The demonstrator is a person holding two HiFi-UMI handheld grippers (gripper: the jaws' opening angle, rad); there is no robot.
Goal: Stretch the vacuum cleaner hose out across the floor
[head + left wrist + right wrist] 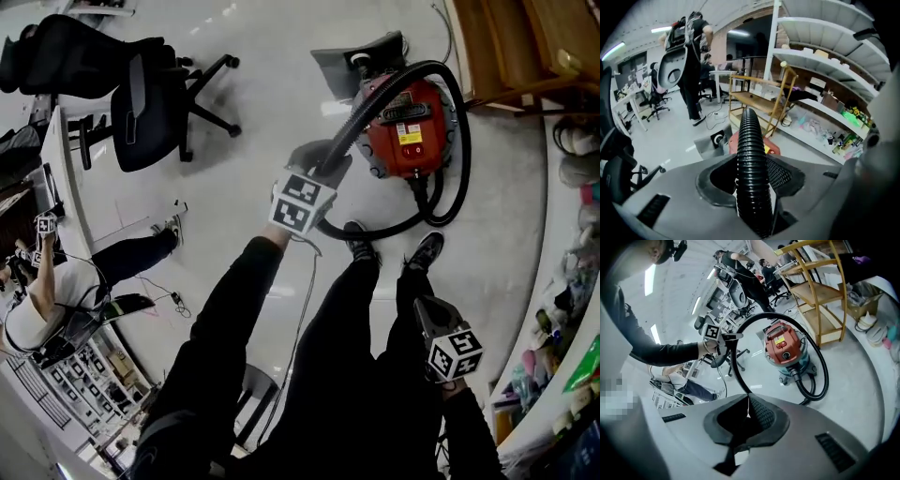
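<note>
hose [751, 154] clamped in left gripper [322, 169] jaws, long axis running ahead to vacuum [405, 131], slack looped on floor [253, 122]; right gripper [427, 314] jaws shut, empty, farther back.

Bare floor [258, 141] lies open between the office chair [150, 108] and the vacuum [405, 127]. The hose [424, 65] arches over the vacuum and loops along the floor round its right side and front, close to the shoes [358, 242]. A wooden rack [511, 47] crowds the far right corner. Shelving [548, 309] lines the floor's right edge, and a desk [64, 169] and a seated person [42, 305] line its left.
</note>
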